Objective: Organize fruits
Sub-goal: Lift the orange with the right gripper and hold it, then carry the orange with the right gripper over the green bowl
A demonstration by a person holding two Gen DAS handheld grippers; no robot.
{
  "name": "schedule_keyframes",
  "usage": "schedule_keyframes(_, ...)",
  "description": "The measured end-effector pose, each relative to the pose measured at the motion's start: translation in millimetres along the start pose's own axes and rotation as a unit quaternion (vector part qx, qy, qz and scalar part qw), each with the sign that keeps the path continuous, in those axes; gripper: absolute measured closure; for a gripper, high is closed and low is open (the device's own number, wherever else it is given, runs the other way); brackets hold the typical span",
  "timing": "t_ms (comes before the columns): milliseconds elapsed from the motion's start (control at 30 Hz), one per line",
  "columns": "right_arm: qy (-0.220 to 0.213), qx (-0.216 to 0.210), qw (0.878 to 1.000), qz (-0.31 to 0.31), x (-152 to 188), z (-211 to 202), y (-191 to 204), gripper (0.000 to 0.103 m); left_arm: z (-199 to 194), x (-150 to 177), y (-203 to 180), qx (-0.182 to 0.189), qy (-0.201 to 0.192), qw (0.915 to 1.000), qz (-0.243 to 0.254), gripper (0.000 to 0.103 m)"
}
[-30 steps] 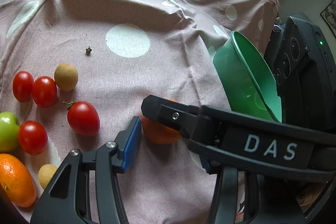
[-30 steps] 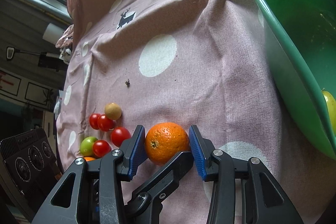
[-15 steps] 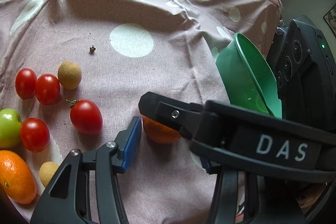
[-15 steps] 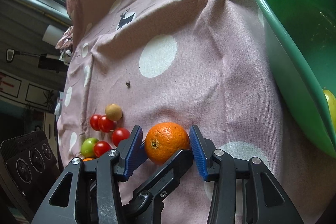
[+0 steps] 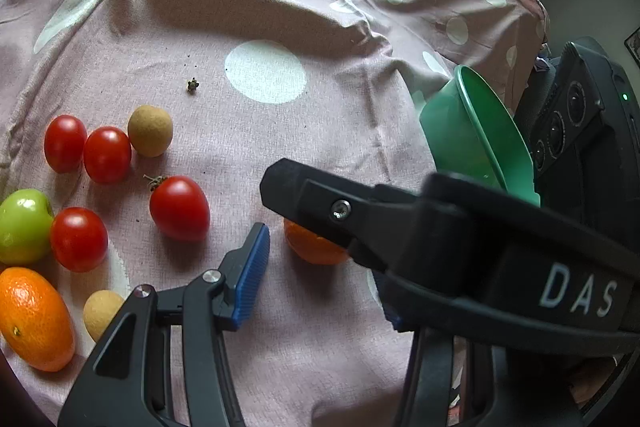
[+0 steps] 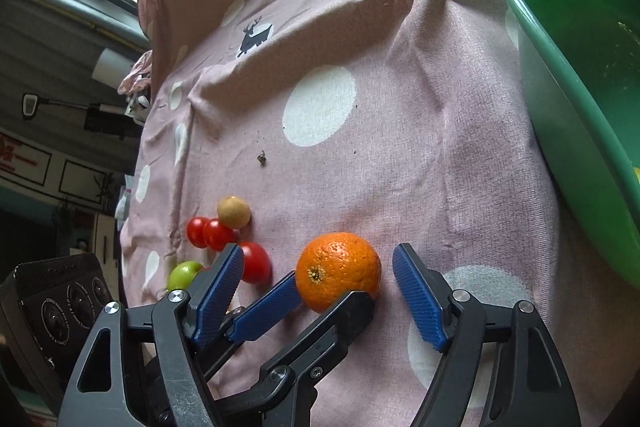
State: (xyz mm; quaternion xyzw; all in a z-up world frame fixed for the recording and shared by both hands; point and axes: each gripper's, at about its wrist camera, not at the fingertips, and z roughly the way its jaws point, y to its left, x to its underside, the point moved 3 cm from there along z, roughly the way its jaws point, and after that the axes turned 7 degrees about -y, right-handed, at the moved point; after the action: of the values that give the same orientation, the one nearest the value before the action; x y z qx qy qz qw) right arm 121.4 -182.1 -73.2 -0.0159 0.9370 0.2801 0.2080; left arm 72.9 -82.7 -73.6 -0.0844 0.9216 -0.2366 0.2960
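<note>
An orange (image 6: pixel 338 270) lies on the pink dotted cloth (image 6: pixel 400 187). My right gripper (image 6: pixel 320 293) is open around it, blue pads wide of its sides. In the left wrist view the orange (image 5: pixel 312 247) is half hidden behind the right gripper's black finger (image 5: pixel 360 215). My left gripper (image 5: pixel 316 283) is open beside the orange; its blue pad (image 6: pixel 266 311) reaches the orange's left side. A green bowl (image 6: pixel 568 75) stands at the right and also shows in the left wrist view (image 5: pixel 480 143).
At the left lie several red tomatoes (image 5: pixel 179 207), a green fruit (image 5: pixel 22 227), two tan round fruits (image 5: pixel 150 131), and a second orange (image 5: pixel 34 319). A small dry stem bit (image 5: pixel 193 85) lies mid-cloth. The cloth is creased at the back.
My right gripper's jaws have opened wider around the orange. The left gripper has shifted slightly, so its pad now shows next to the orange in the right view.
</note>
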Motion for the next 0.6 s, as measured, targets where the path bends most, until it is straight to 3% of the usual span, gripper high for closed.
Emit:
schedule_keyframes(167, -0.007, 0.029, 0.999, -0.009, 0.3, -1.7, -4.2, 0.044, 1.8, 1.4, -3.0, -0.007, -0.005, 0.9999, 0.013, 0.054)
schedule_keyframes(300, -0.006, 0.023, 1.0, -0.01, -0.4, -1.8, -5.5, 0.057, 3.7, 1.3, -3.3, 0.0, -0.004, 0.9999, 0.011, 0.059)
schedule_keyframes(600, -0.013, 0.031, 0.999, -0.027, 1.6, -3.4, -0.4, 0.058, 3.8, 2.0, -8.3, -0.005, -0.007, 0.9997, 0.024, 0.062)
